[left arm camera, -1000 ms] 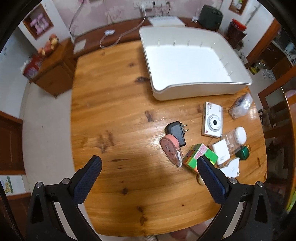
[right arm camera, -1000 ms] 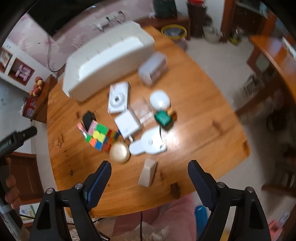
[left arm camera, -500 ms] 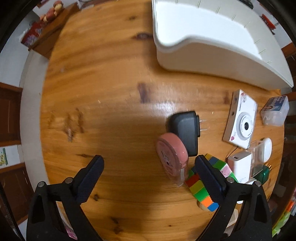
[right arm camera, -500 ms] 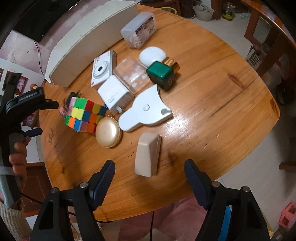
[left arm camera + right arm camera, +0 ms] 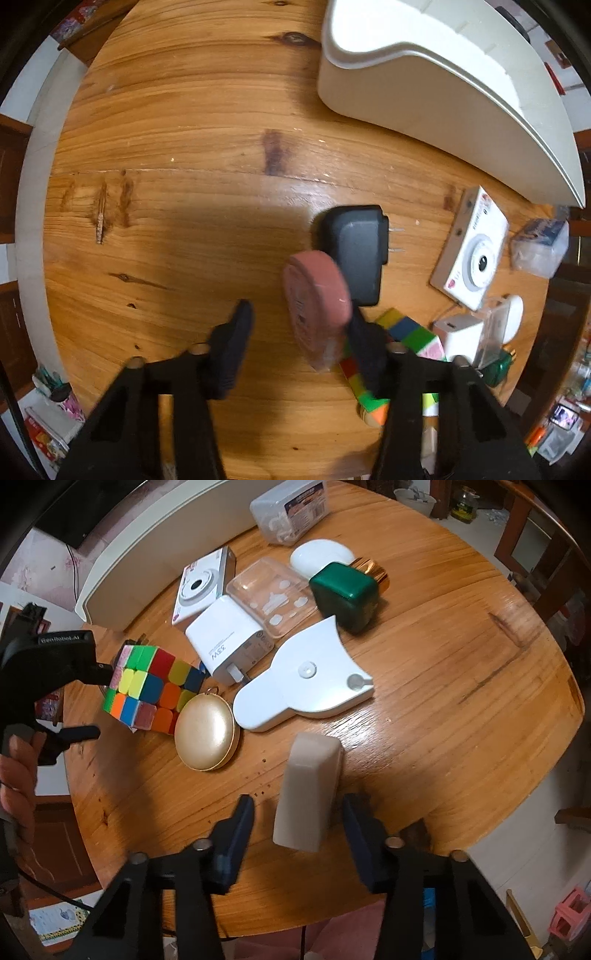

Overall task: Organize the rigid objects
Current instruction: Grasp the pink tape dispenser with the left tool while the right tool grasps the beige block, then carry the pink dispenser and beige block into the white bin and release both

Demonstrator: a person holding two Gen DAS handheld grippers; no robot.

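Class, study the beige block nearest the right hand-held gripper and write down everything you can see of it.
The beige block is a smooth, matte, plastic-looking oblong with rounded edges and no visible markings. It lies flat on the wooden table near its front edge, lengthwise between the fingers of the right hand-held gripper, whose jaws are closing around it; the right finger looks at its side, the left still apart. It sits clear of the gold round case and the white flat gadget.

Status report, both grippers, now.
Left gripper closing around pink tape dispenser. Right gripper closing around beige block. Black charger touches dispenser.
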